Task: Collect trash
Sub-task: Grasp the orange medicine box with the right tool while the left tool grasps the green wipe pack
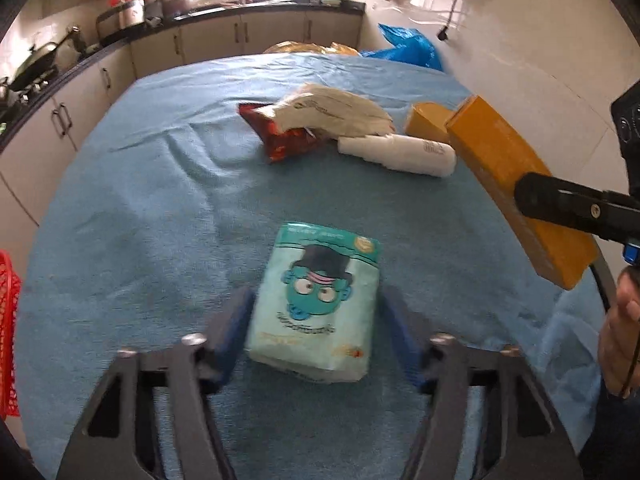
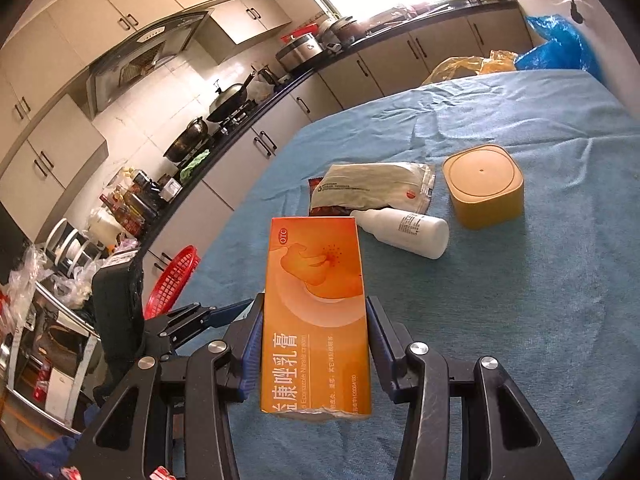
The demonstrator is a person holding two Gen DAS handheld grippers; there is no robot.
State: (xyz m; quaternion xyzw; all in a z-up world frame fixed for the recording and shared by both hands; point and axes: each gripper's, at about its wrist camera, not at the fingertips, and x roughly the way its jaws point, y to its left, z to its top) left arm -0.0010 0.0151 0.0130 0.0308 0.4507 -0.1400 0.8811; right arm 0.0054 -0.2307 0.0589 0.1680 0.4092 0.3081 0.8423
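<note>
While my right gripper (image 2: 312, 344) clamps the orange box (image 2: 316, 312), the teal packet (image 1: 316, 304) lies lengthwise between my left gripper (image 1: 316, 320) fingers, seemingly just gripped

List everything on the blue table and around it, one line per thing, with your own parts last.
tissue pack: 1, pale green with cartoon face, near table edge, between left gripper's fingers
orange box: 1, orange, held off the table in right gripper
white bottle: 1, white, lying on its side mid-table
white pouch: 1, off-white, over the red wrapper
red wrapper: 1, red, under the pouch
yellow container: 1, yellow, lidded, right of the bottle
table: 1, blue cloth
red basket: 1, red, beside table's left edge
left gripper: 1, black with blue pads
right gripper: 1, black with blue pads
</note>
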